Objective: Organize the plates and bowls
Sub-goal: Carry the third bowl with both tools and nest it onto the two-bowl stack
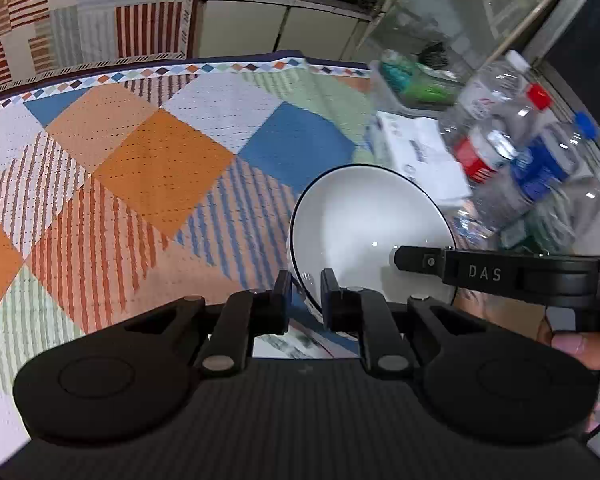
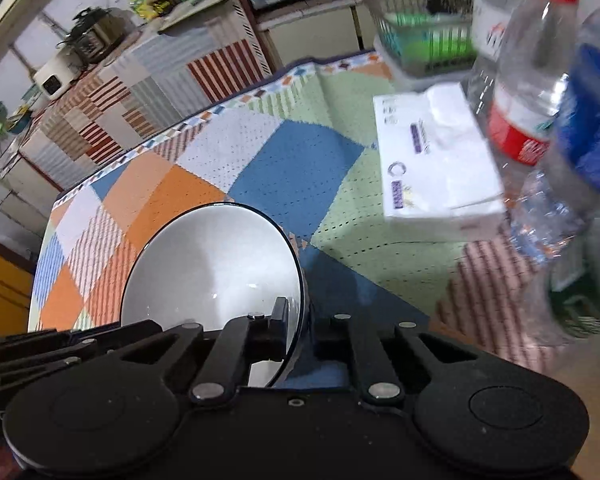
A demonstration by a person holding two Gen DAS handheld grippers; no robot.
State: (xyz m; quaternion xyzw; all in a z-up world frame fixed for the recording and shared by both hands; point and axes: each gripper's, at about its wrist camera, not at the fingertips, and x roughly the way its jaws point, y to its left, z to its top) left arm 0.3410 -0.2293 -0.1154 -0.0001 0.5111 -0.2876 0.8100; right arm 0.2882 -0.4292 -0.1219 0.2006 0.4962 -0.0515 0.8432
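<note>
The bowl [image 1: 364, 216] — rim pinched by both hand-held grippers, left [image 1: 306, 300] and right [image 2: 300, 320] — hides its underside.

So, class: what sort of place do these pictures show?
Probably a home kitchen or dining area: a patterned tablecloth on the table, a cooker on a counter, water bottles and a tissue pack.

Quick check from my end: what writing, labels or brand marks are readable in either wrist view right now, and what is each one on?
"DAS": white letters on the black finger of the right gripper, seen from the left wrist.
Tissue pack: purple print and a round logo, too blurred to read.
Red-label bottle: label blurred, unreadable.
Blue-label bottle: label blurred, unreadable.
White bowl: no text.
</note>
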